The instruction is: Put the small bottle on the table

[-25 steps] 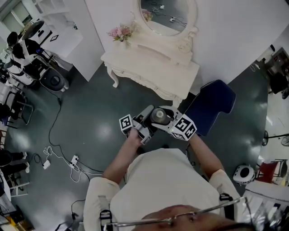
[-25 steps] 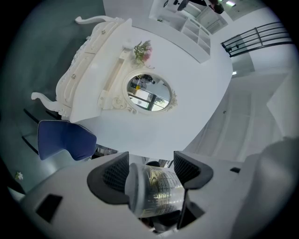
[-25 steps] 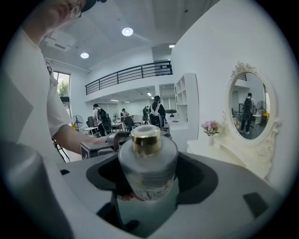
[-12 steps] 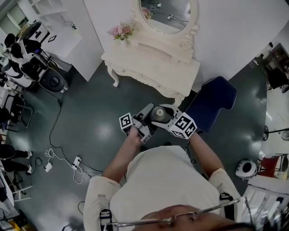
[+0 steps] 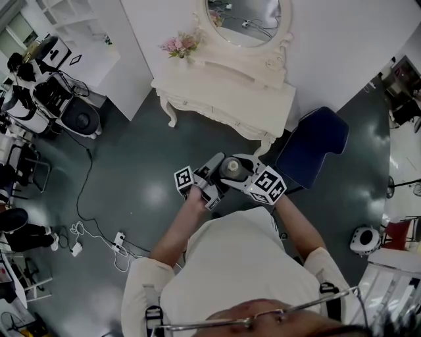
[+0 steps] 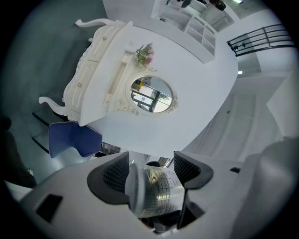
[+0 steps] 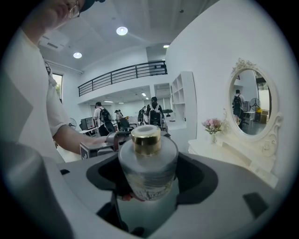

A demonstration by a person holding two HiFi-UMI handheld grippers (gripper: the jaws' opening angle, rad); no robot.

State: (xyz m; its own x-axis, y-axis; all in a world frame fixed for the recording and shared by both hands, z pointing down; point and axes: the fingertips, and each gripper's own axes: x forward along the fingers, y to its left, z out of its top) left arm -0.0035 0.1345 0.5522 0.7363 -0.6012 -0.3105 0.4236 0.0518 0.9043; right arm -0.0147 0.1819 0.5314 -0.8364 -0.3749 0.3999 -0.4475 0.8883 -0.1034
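Note:
The small bottle (image 5: 231, 168), frosted glass with a gold cap, is held in the air in front of the person's chest. My right gripper (image 5: 243, 170) is shut on its sides, and in the right gripper view the bottle (image 7: 147, 163) stands upright between the jaws of that gripper (image 7: 148, 179). My left gripper (image 5: 218, 171) meets it from the other side. There the bottle (image 6: 159, 189) lies crosswise and fills the gap of the left gripper (image 6: 150, 175). The white dressing table (image 5: 227, 99) stands ahead, well away from the bottle.
An oval mirror (image 5: 245, 20) and pink flowers (image 5: 176, 45) are on the table's back. A blue chair (image 5: 310, 146) stands at the table's right end. Cables and a power strip (image 5: 117, 241) lie on the dark floor to the left, near stands with equipment (image 5: 39, 92).
Both grippers keep the bottle in the same place between them. Only the head view has drifted a little, so the table and chair sit slightly lower and further right.

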